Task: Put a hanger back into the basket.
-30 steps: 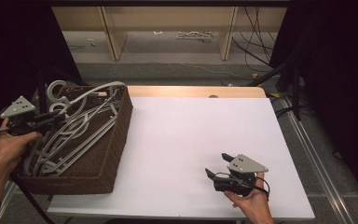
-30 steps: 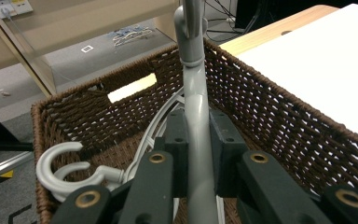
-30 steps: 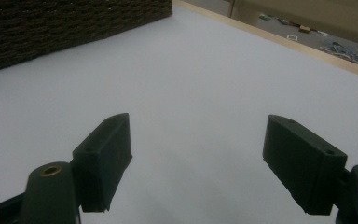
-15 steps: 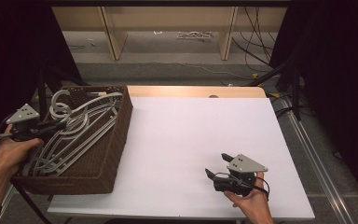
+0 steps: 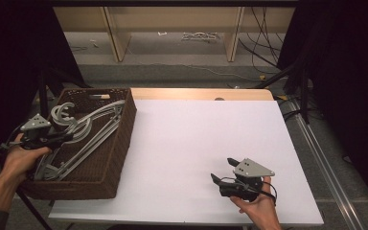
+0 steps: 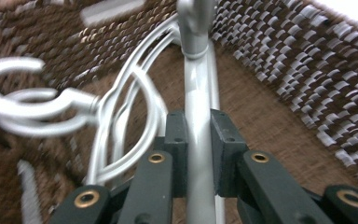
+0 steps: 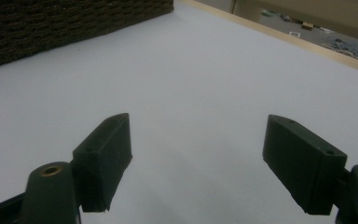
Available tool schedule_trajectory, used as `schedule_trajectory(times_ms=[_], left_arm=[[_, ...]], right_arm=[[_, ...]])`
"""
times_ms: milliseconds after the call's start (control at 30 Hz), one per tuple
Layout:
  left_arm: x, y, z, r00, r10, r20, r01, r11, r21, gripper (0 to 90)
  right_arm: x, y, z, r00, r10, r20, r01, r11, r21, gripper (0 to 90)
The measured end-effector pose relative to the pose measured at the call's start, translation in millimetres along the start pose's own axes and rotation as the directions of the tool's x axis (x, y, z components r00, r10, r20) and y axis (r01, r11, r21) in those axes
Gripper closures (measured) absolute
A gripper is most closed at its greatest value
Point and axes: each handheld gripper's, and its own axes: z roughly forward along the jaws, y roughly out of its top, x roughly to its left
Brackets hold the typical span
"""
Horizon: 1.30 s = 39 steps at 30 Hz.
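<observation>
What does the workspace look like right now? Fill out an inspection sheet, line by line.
Surface: white tabletop, pale wooden strip along its far edge, bare around the right gripper.
Job's things: grey plastic hangers piled in a brown woven basket at the table's left end.
Clutter: nothing seen on the tabletop.
Grippers: left gripper inside the basket, jaws closed on a hanger's bar; right gripper low over the white tabletop, jaws wide apart, holding nothing.
Cables: thin cable loops at the right gripper; loose cables on the floor beyond the table.
Surroundings: wooden shelf uprights behind, black drapes at both sides.
</observation>
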Motion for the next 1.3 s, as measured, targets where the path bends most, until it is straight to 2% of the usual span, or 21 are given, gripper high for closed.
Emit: schedule_trajectory(times_ms=[33,100,167,200,233,267,300,367,400,433,467,500,533,600,633,667,1000,1100,1267,1300], left_arm=[[3.0,-0.3,-1.3,1.0000,0.007,-0.003,-0.007,0.9999,0.012,78.2],[3.5,-1.2,0.1,0.9999,-0.011,-0.012,0.011,0.9999,0.008,77.3],[3.5,-0.1,0.7,0.9992,-0.002,-0.039,0.004,0.9989,0.046,75.5],[6.2,0.2,-0.2,0.9989,0.028,-0.036,-0.026,0.9969,0.074,74.5],[3.8,0.2,3.3,0.9984,-0.023,-0.051,0.025,0.9985,0.049,73.8],[7.4,0.9,1.5,0.9983,0.014,-0.057,-0.009,0.9960,0.089,73.1],[8.2,1.0,1.6,0.9980,0.018,-0.061,-0.012,0.9949,0.100,72.3],[8.3,0.8,3.6,0.9971,0.011,-0.076,-0.003,0.9944,0.106,70.9],[4.9,-0.1,7.9,0.9956,-0.037,-0.086,0.043,0.9965,0.071,70.4],[7.5,0.7,5.8,0.9958,0.015,-0.090,-0.004,0.9930,0.118,70.3],[6.8,0.9,6.4,0.9951,0.003,-0.099,0.009,0.9932,0.116,69.7],[5.6,-0.1,9.3,0.9942,-0.025,-0.104,0.033,0.9963,0.079,69.2],[7.9,-0.1,7.7,0.9946,0.005,-0.104,0.006,0.9945,0.104,68.9],[7.7,-0.5,7.8,0.9940,-0.008,-0.109,0.019,0.9949,0.099,68.5],[5.0,-0.9,10.2,0.9912,-0.049,-0.123,0.057,0.9962,0.065,68.2],[7.8,-0.5,7.7,0.9931,-0.005,-0.117,0.018,0.9943,0.105,68.0],[6.5,-1.1,10.5,0.9876,-0.016,-0.156,0.031,0.9953,0.092,65.5],[7.5,-0.8,11.0,0.9849,-0.015,-0.172,0.034,0.9940,0.104,64.2],[7.4,-1.0,13.8,0.9764,-0.021,-0.215,0.044,0.9936,0.104,62.0],[7.4,-1.3,14.4,0.9722,-0.021,-0.233,0.047,0.9933,0.105,61.5]], right_arm=[[0.0,0.0,0.0,1.0000,-0.001,0.000,0.001,1.000,0.000,24.7],[0.1,-0.2,0.1,1.0000,-0.002,0.000,0.002,1.000,0.001,24.7],[0.1,0.0,0.2,1.0000,0.000,-0.001,0.000,1.000,0.001,24.6],[0.1,-0.1,0.2,1.0000,-0.001,-0.001,0.001,1.000,0.001,24.7],[0.3,-0.2,0.3,1.0000,-0.001,0.001,0.001,1.000,0.000,24.7],[0.3,-0.2,0.1,1.0000,-0.001,0.002,0.001,1.000,0.002,24.7],[0.1,0.0,0.1,1.0000,-0.002,-0.001,0.002,1.000,0.001,24.7],[0.2,0.1,-0.1,1.0000,0.000,-0.002,0.000,1.000,0.000,24.7],[0.0,-0.1,0.0,1.0000,-0.003,0.000,0.003,1.000,0.001,24.7],[0.1,-0.2,-0.1,1.0000,-0.001,0.000,0.001,1.000,0.003,24.7],[0.1,-0.1,-0.1,1.0000,0.000,0.000,0.000,1.000,0.002,24.7],[0.0,0.0,-0.1,1.0000,0.000,-0.001,0.000,1.000,-0.001,24.7],[0.1,0.1,-0.1,1.0000,-0.001,-0.001,0.001,1.000,-0.001,24.7],[0.2,-0.1,-0.2,1.0000,0.000,-0.001,0.000,1.000,0.001,24.7],[0.2,0.0,-0.2,1.0000,0.001,-0.001,-0.001,1.000,0.001,24.7],[0.0,0.1,-0.1,1.0000,-0.001,-0.001,0.001,1.000,-0.002,24.7],[0.2,0.1,0.0,1.0000,-0.002,-0.001,0.002,1.000,-0.001,24.7],[0.3,-0.1,-0.1,1.0000,-0.002,0.000,0.002,1.000,0.002,24.7],[0.4,-0.1,-0.1,1.0000,-0.003,0.000,0.003,1.000,0.002,24.7],[0.3,-0.1,-0.1,1.0000,-0.002,0.000,0.002,1.000,0.001,24.7]])
